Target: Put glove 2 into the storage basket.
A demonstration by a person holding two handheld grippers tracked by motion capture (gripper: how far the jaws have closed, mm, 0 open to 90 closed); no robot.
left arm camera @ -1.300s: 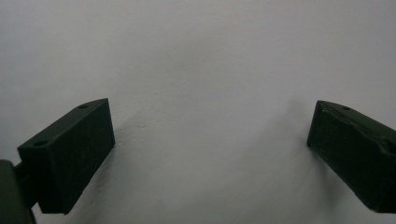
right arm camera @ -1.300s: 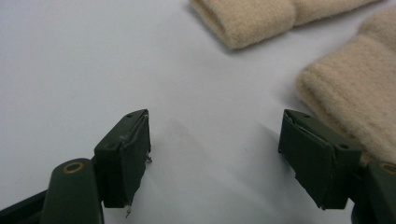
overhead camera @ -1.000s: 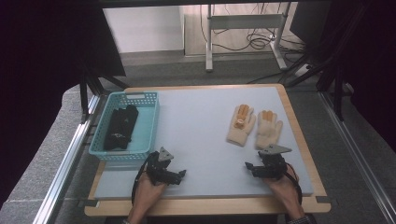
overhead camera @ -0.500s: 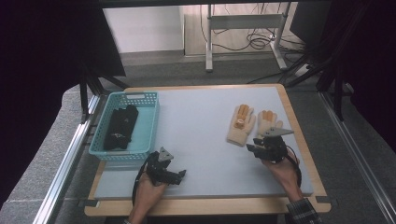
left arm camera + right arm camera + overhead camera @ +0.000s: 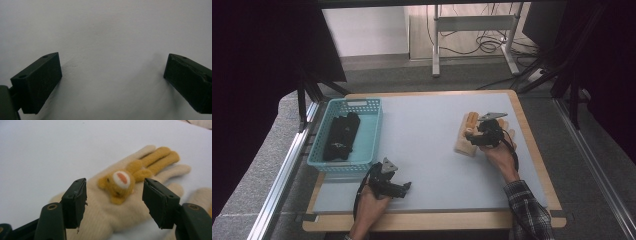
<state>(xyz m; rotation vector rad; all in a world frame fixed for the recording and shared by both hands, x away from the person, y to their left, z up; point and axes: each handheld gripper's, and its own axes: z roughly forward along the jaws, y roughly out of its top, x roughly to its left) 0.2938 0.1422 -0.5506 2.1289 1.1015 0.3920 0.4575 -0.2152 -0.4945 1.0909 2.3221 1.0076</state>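
In the high view, a grey table (image 5: 432, 150) with a wooden rim carried a teal basket (image 5: 367, 131) at its left, and dark cloth (image 5: 340, 136) lay inside the basket. The left gripper (image 5: 402, 187) sat near the front edge, just below the basket, held in the left hand (image 5: 371, 199) and lying low over the bare mat. The right gripper (image 5: 473, 135) hung over a cream glove (image 5: 463, 142) at the table's right side, gripped by the right hand (image 5: 498, 154), whose sleeve was plaid. A second cream glove (image 5: 510, 134) lay just beside the first, mostly hidden by the gripper and hand.

In the left gripper view, the jaws stood wide apart with nothing between them. Beneath them was plain grey table (image 5: 110, 37), very close.

In the right gripper view, the jaws were also wide apart, gripping nothing. They straddled the glove (image 5: 110, 220) above its palm, one at each side of a small bear (image 5: 120, 182) sewn onto it. Whether the jaw tips touched the knit could not be told. The glove lay flat, fingers pointing away from the camera. The edge of the other glove (image 5: 200, 195) showed at right.
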